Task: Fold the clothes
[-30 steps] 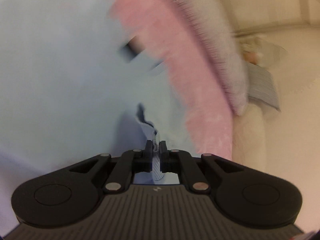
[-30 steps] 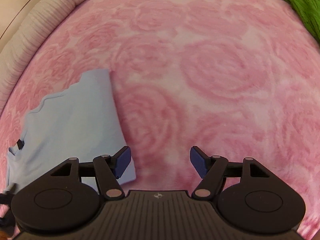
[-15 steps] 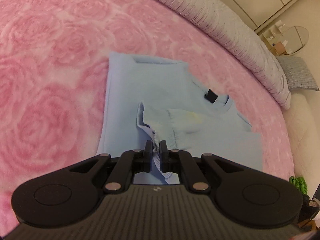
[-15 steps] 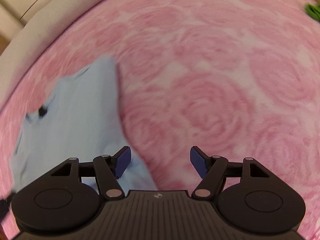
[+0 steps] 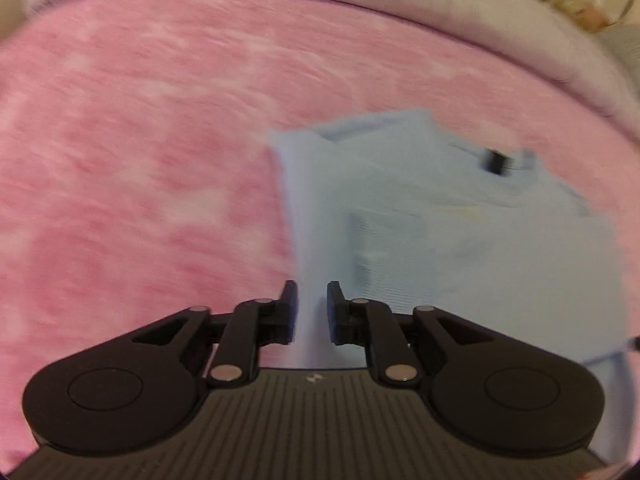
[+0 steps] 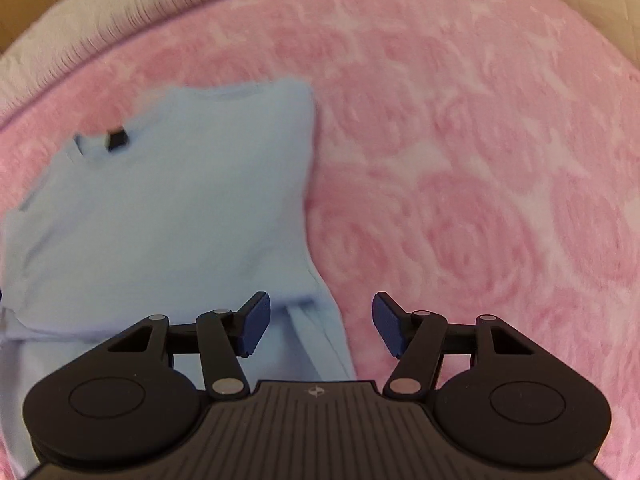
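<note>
Left wrist view: pink rose blanket (image 5: 140, 160) covers the bed, light blue shirt (image 5: 460, 240) lies partly folded on it, right of centre, collar far. Soft, light, limp knit; likely slides on the plush, so best pinched at an edge or hem. Left gripper (image 5: 311, 308) tilts steeply down, jaws just opening, cloth between but apparently let go. Right gripper (image 6: 320, 326) angled down over the shirt's near right edge, jaws closing yet well apart, holding nothing.
</note>
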A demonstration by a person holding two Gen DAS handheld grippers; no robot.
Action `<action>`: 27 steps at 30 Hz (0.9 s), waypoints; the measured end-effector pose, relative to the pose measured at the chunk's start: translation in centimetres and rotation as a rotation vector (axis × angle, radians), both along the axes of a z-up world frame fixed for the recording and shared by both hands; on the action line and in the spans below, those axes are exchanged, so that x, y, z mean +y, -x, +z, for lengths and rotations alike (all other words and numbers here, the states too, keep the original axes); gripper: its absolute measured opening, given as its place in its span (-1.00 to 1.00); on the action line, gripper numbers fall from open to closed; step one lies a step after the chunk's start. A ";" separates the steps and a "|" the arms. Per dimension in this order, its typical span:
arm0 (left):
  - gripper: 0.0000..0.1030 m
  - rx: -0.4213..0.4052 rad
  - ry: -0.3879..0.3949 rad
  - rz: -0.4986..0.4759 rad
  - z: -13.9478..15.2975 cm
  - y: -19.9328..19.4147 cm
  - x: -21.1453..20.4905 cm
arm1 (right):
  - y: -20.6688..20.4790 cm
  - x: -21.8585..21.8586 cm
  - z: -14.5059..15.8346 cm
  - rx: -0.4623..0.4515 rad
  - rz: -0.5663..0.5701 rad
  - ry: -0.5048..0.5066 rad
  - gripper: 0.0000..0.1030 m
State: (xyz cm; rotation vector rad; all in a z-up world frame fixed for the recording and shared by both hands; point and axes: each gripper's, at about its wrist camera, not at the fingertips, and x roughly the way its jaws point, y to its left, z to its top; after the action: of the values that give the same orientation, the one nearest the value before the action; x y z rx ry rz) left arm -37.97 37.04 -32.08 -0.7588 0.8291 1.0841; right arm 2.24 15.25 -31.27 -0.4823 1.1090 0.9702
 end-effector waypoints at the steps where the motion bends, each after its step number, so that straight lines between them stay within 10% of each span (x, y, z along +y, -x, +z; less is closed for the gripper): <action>1: -0.78 -0.045 0.005 -0.027 0.5 -0.1 0.2 | 0.1 0.3 0.2 0.001 0.004 -0.024 0.18; 7: -0.72 -0.154 0.053 -0.280 0.1 -3.3 0.0 | 1.7 3.0 0.0 0.027 0.067 -0.119 0.05; 14: -0.83 -0.100 0.106 -0.256 -2.2 0.9 -1.2 | 3.4 2.5 -3.1 -0.085 0.221 0.050 -0.15; 21: -0.84 -0.173 0.125 -0.352 1.4 4.3 -5.8 | 5.2 -2.2 1.7 -0.080 0.129 0.010 -0.10; 27: -0.84 -0.120 0.224 -0.359 -1.6 5.5 -11.4 | 9.6 -6.2 -1.4 -0.061 0.092 0.147 -0.11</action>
State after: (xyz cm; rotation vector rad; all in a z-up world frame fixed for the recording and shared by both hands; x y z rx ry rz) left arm -43.42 25.61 -33.67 -0.8155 0.9514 0.6275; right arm -7.36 9.04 -32.67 -0.6832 1.1154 0.9516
